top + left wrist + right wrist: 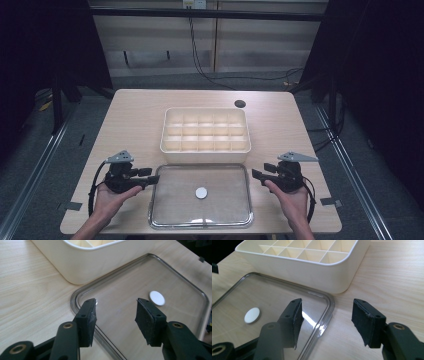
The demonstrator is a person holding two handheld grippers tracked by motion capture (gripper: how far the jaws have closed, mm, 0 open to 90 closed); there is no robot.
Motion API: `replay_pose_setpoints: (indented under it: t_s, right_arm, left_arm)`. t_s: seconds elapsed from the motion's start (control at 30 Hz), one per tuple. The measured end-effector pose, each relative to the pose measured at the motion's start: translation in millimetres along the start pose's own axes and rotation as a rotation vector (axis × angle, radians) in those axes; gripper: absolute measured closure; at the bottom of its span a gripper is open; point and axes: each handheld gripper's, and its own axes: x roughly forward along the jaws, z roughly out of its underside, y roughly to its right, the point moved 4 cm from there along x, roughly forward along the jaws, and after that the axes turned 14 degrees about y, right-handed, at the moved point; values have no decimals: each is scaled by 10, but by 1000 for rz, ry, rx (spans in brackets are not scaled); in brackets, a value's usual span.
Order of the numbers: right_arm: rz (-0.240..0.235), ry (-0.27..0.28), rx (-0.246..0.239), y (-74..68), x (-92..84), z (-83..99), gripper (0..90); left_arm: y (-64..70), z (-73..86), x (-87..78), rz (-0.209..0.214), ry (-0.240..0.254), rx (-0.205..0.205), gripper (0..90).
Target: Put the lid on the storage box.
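A pale wooden table (125,130) is standing in a dim room with dark curtains at the sides. A clear lid (201,196) is lying flat on the near part of the table, with its long side running left to right. A white box (205,135) with many little compartments is sitting just behind it, almost touching.

The left tongs (155,180) are pointing at the lid's left edge. The right tongs (255,174) are pointing at its right edge. Both are just beside the lid, so neither hand is nearer. Both tongs are standing apart and holding nothing.

The high view is showing the whole lid between the two hands. The left gripper view is showing the lid's rounded corner (75,296) under the left tongs (116,305). The right gripper view is showing the lid's rim (329,307) lying between the pads of the right tongs (327,306), not yet pinched. A small white disc (201,192) is sitting in the lid's middle.
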Motion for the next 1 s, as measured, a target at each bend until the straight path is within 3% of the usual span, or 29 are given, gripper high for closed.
replay_pose_setpoints:
  t_s: [0.03,0.07,0.1,0.27,0.3,0.4,0.43,0.6,0.73,0.83,1.0]
  right_arm:
    - [-15,-13,7,5,115,32,442]
    - [-15,-13,7,5,115,32,442]
    - [-25,-22,5,-1,193,69,457]
    - [-26,-50,8,-7,269,166,468]
    - [-25,-48,5,-9,272,175,472]
    - [-24,-53,-5,-26,264,197,472]
    - [-16,-65,-31,-22,264,240,472]
    - [-7,-106,-34,-12,309,321,480]
    - [-4,-98,-35,-2,310,318,481]
    - [-2,-116,-29,-4,327,350,505]
    - [1,-144,-51,-39,356,390,510]
  left_arm:
    - [-8,52,24,-6,-27,12,464]
    - [-8,52,24,-6,-27,12,463]
    - [-39,95,2,-12,-20,-8,456]
    - [-99,190,-24,-64,-35,-8,408]
    - [-86,206,-22,-57,-41,-20,404]
    - [-48,241,-15,-57,-49,-1,404]
    - [-37,250,-10,-49,-53,4,419]
    - [-44,301,42,-37,-85,14,454]
    - [-38,311,57,-32,-94,18,485]
    - [-4,345,90,-29,-117,42,518]
    - [1,354,101,-27,-123,39,525]
